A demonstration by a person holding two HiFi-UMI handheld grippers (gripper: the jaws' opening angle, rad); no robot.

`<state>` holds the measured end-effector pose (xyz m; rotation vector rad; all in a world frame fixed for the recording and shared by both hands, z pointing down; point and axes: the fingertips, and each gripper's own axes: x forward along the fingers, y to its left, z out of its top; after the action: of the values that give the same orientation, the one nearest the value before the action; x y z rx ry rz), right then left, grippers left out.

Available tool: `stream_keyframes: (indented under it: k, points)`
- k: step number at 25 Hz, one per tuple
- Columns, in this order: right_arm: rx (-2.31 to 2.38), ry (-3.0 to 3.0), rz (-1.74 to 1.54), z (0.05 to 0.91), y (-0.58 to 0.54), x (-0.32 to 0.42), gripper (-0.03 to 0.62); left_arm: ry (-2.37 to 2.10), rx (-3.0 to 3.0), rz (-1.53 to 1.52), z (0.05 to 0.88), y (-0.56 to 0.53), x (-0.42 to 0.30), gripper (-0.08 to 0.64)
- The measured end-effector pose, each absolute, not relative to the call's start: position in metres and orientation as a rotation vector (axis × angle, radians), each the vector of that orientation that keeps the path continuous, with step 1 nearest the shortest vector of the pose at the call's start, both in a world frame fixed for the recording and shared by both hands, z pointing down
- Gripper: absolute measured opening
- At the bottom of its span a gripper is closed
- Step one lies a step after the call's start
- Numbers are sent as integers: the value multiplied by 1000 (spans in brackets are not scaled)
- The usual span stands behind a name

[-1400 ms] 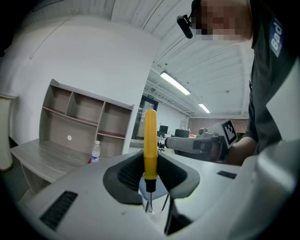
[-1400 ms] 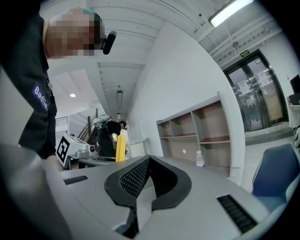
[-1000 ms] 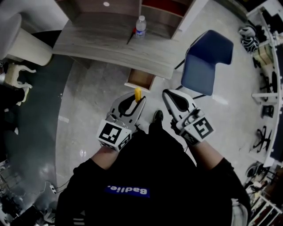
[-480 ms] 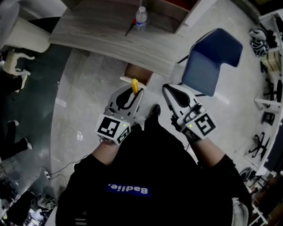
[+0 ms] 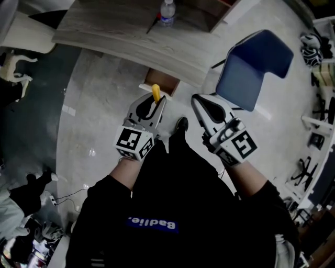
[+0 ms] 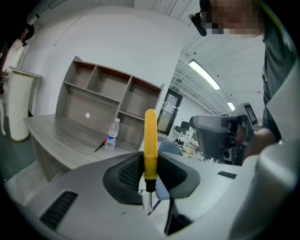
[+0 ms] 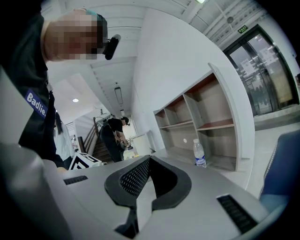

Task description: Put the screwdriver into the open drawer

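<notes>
A screwdriver with a yellow handle (image 5: 156, 93) (image 6: 150, 140) stands upright between the jaws of my left gripper (image 5: 152, 102) (image 6: 150, 174), which is shut on it just above the metal shaft. The handle's tip lies just short of the small open drawer (image 5: 165, 82) that juts out below the grey desk (image 5: 115, 32). My right gripper (image 5: 201, 106) (image 7: 142, 188) hovers beside the left one, to its right. It is shut and holds nothing.
A blue chair (image 5: 252, 62) stands right of the drawer. On the desk are a water bottle (image 5: 166, 10) (image 6: 111, 134) (image 7: 199, 155), a small red-handled tool (image 5: 152, 24) and a shelf unit (image 6: 108, 96). My shoe (image 5: 181, 124) sits between the grippers. A person (image 7: 115, 133) stands far off.
Both grippers have moved forward toward the desk. The left one carried the screwdriver from well short of the drawer almost up to its front.
</notes>
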<state>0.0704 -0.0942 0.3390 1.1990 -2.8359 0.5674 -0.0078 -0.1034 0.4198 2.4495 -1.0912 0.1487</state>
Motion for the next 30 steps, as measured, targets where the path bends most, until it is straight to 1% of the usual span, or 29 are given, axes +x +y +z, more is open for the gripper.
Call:
stream_keyframes:
  k: [13, 30]
  points:
    - [1161, -2825, 602, 354, -95, 68, 28, -1148, 2274, 224, 503, -121, -12, 84]
    - [1121, -2757, 656, 387, -101, 74, 28, -1232, 1969, 118, 616, -154, -13, 84]
